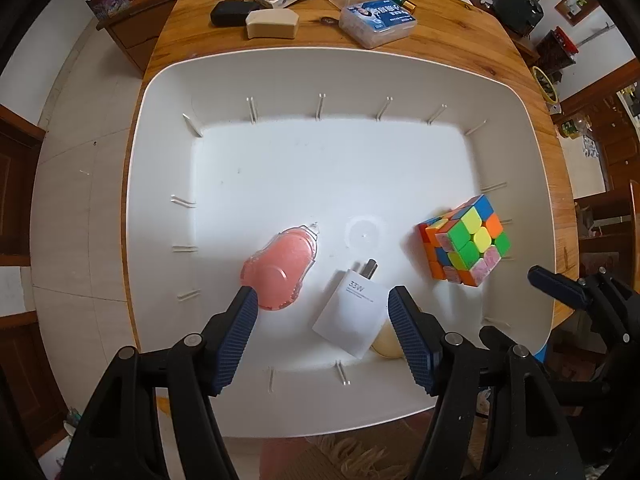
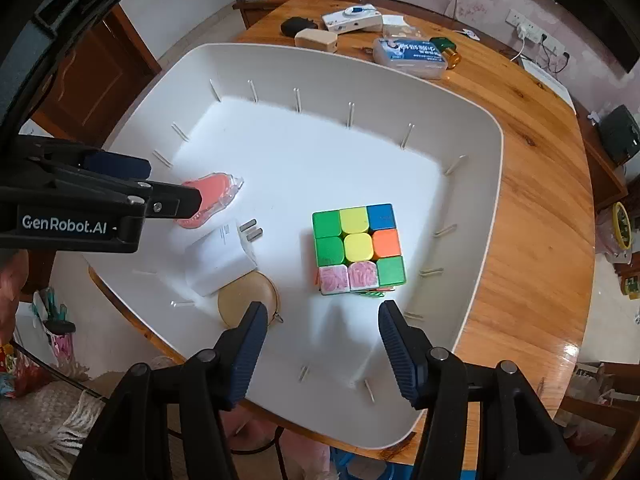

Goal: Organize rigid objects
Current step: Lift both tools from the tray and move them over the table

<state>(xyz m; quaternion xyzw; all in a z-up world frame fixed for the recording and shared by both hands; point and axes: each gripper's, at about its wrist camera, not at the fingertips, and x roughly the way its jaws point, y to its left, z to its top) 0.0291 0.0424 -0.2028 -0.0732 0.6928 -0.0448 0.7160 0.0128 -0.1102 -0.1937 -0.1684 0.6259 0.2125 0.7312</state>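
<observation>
Hovering over the white plastic bin (image 1: 168, 92), jaws of both grippers spread, empty, seemingly just clear of multicoloured puzzle cube (image 2: 356, 248) and white wall charger (image 1: 352, 312).

- The tray (image 1: 168, 92) sits on the surface (image 1: 532, 128).
- In the tray: tape dispenser (image 1: 276, 268) left, charger (image 1: 354, 312) just beside it, puzzle cube (image 1: 466, 242) right.
- Boxes (image 1: 378, 20) lie behind the tray.

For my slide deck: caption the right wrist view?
Open right tongs hover over a white bin holding a puzzle cube and white charger.
</observation>
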